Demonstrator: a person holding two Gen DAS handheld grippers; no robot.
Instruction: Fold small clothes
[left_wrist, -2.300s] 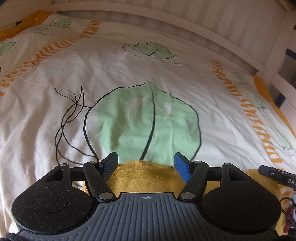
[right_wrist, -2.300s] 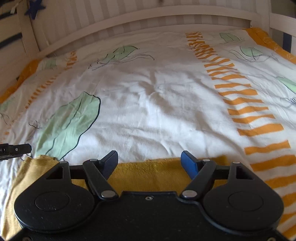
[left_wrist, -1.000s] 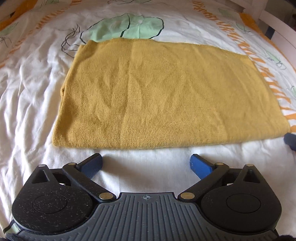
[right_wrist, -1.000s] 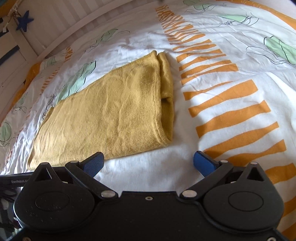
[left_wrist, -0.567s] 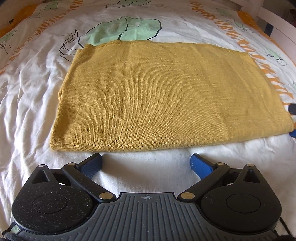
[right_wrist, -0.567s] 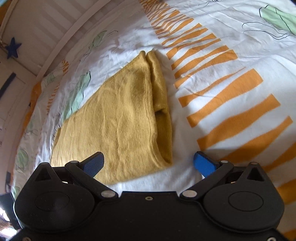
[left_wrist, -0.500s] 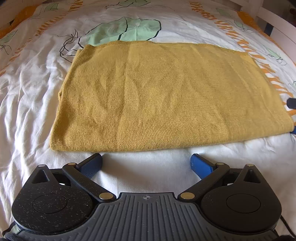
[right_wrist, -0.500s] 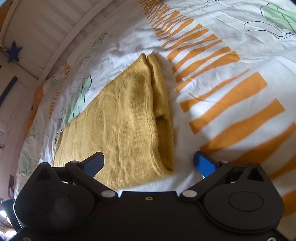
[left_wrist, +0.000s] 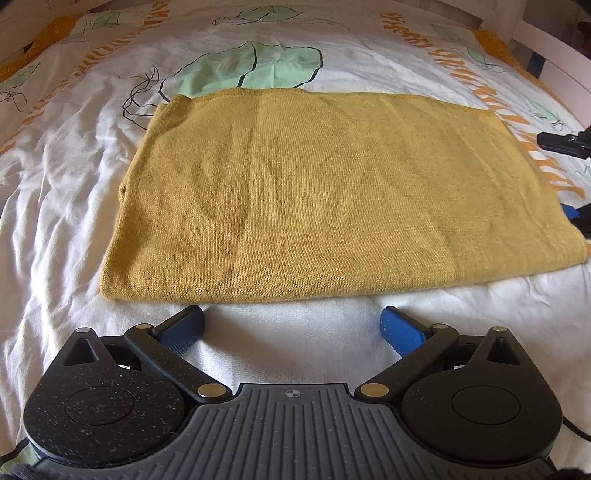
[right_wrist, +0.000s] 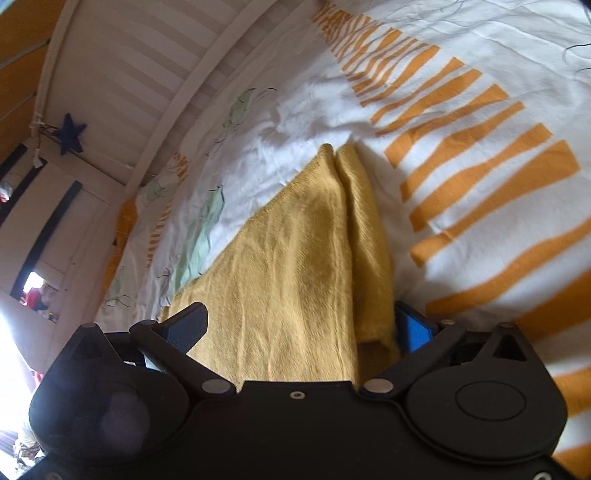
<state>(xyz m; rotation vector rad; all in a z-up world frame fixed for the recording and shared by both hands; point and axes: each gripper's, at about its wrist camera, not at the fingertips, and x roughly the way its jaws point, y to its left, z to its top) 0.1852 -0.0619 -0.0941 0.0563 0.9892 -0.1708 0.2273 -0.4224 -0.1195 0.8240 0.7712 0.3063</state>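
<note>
A mustard-yellow knit garment (left_wrist: 325, 195) lies folded flat as a wide rectangle on the bed. My left gripper (left_wrist: 291, 328) is open and empty, just short of the garment's near edge. My right gripper (right_wrist: 299, 325) is open and tilted, with the garment's right folded end (right_wrist: 317, 266) between its fingers; whether the pads touch the cloth I cannot tell. In the left wrist view the right gripper's fingers (left_wrist: 565, 144) show at the garment's right end.
The bed has a white duvet (left_wrist: 59, 192) with green leaves and orange stripes. A white slatted bed rail (right_wrist: 155, 74) runs along the far side, and another rail (left_wrist: 554, 70) stands at the right. A blue star (right_wrist: 70, 136) hangs at the left.
My right gripper has moved forward and rolled over the garment's right end, so the cloth now lies between its fingers. My left gripper has stayed open near the front edge.
</note>
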